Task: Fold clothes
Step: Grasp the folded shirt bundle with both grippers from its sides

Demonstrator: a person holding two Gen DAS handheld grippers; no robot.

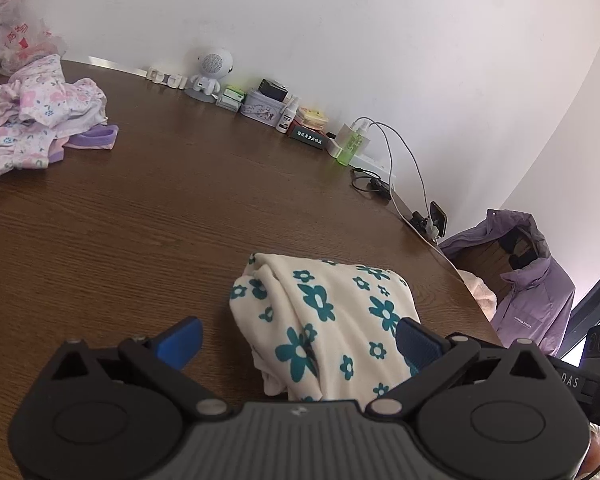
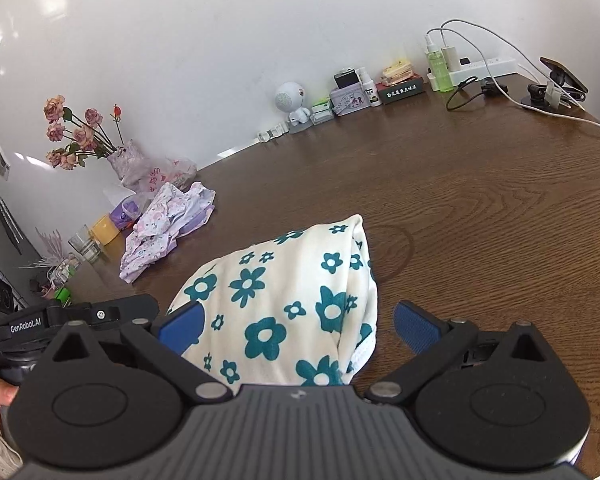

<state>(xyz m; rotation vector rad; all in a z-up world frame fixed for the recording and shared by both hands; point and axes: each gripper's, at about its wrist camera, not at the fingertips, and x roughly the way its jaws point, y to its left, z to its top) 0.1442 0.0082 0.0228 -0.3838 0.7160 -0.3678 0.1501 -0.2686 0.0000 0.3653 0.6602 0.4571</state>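
Folded flowered garment [image 1: 324, 320] on wooden table [image 1: 140, 220], left tongs [image 1: 298, 338] and right tongs [image 2: 300, 330] both spread wide, gripping nothing

Landmark: we are placing everything relative to the folded flowered garment [image 2: 288, 304] lying on the wooden table [image 2: 480, 208].
Beyond it: bare tabletop is stretching toward the wall, giving us free passage.
Far edge behind it: the speaker figure [image 2: 290, 100], tin box [image 2: 350, 100], green bottle [image 2: 440, 68] and power strip [image 2: 488, 66] are lining the wall.
Far left of it: a pink clothes pile [image 1: 40, 120] is blocking us.
Right of it: cables [image 2: 556, 114] and a phone stand [image 2: 556, 84] are crowding the corner.
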